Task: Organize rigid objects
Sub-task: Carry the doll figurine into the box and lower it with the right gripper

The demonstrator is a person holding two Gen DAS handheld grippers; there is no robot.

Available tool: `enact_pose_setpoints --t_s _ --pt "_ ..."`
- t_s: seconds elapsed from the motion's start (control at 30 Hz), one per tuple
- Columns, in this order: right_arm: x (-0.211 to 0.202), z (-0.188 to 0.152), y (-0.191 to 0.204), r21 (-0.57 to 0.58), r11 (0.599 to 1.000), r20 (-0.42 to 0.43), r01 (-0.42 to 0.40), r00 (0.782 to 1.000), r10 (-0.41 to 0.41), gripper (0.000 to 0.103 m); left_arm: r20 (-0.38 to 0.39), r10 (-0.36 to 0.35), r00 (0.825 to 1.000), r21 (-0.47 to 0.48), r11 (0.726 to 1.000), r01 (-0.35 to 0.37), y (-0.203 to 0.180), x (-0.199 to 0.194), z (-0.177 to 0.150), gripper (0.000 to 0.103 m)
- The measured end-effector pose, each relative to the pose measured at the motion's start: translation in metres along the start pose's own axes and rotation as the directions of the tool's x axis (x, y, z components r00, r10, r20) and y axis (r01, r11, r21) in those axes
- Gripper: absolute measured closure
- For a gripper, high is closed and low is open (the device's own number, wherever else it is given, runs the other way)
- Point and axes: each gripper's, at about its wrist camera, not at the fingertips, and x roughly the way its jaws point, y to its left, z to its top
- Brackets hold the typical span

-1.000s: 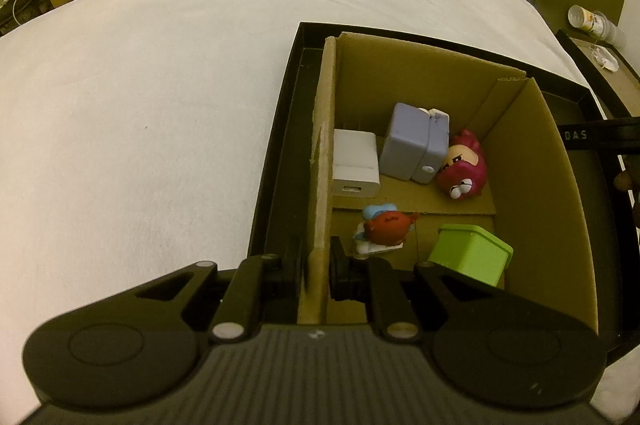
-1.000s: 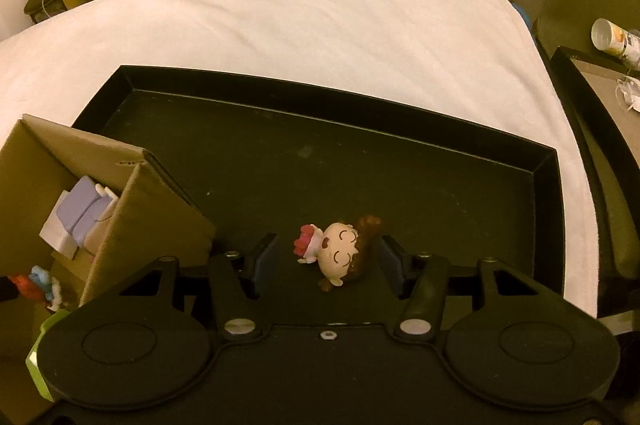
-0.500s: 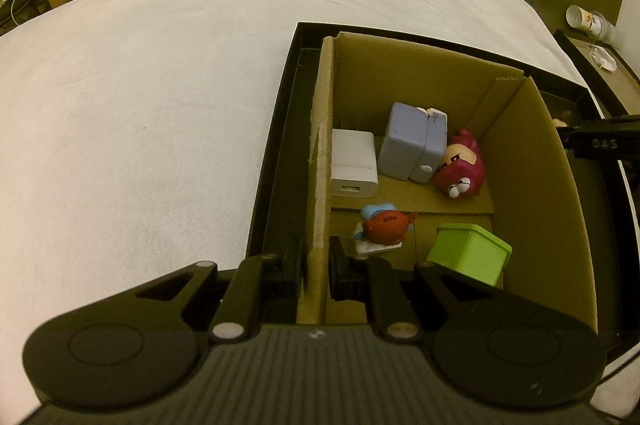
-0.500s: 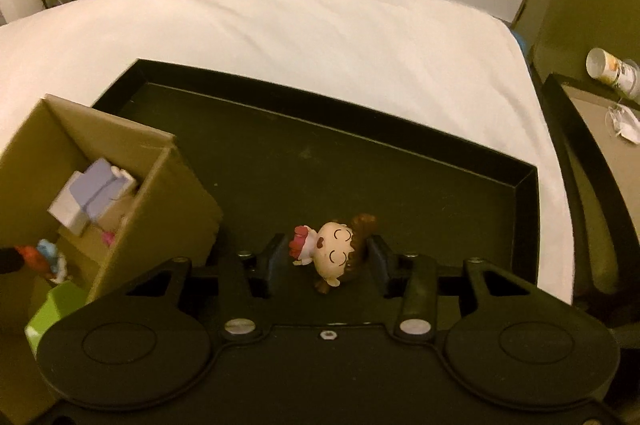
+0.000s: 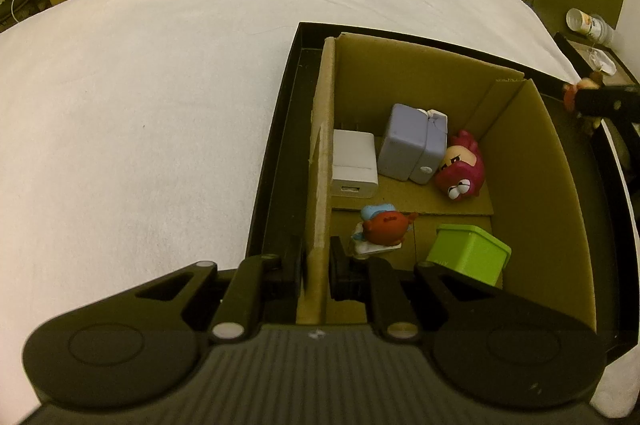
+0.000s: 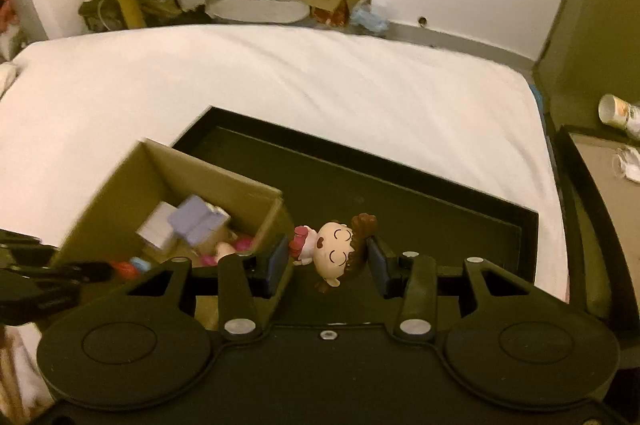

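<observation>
Left gripper [image 5: 316, 275] is clamped on the left wall of the cardboard box [image 5: 536, 161], near its near corner, one finger outside the wall and one inside. The box sits in the left end of a black tray [image 6: 400, 201], which lies on a white bed [image 5: 140, 105].

In the box: white charger [image 5: 354, 163] against the left wall, lavender block [image 5: 412, 141] just right of it, red figure [image 5: 460, 173] touching the block's right side. Nearer: small orange-and-blue toy [image 5: 384, 227] by the left wall, green cube [image 5: 468, 251] to its right, apart from it.

Right gripper [image 6: 327, 261] is grasping the doll [image 6: 334, 253], a cream-faced figurine with brown hair and a red bow. Pads press on its bow side and hair side; its jaws closed in on the doll moments ago. The doll lies sideways in the grip, clear of the tray floor, just right of the box's right wall and about level with its rim. In the left wrist view the doll shows at the far right edge, beyond the box's right wall.
</observation>
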Motion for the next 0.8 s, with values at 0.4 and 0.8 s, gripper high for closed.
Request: enact_pose_setpoints --t_s 0.4,0.8 --pt "-0.008 0.011 0.033 -0.054 0.997 0.022 -0.059 0.998 0.06 0.06 0.003 -0.002 1.0 0.0 1.0 0.002 0.0 -0.001 0.0 0.091" --pt "0.01 0.005 0.067 -0.06 0.988 -0.023 -0.142 0.99 0.141 0.06 0.009 -0.009 1.0 -0.002 1.0 0.009 0.002 -0.002 -0.001 0.091"
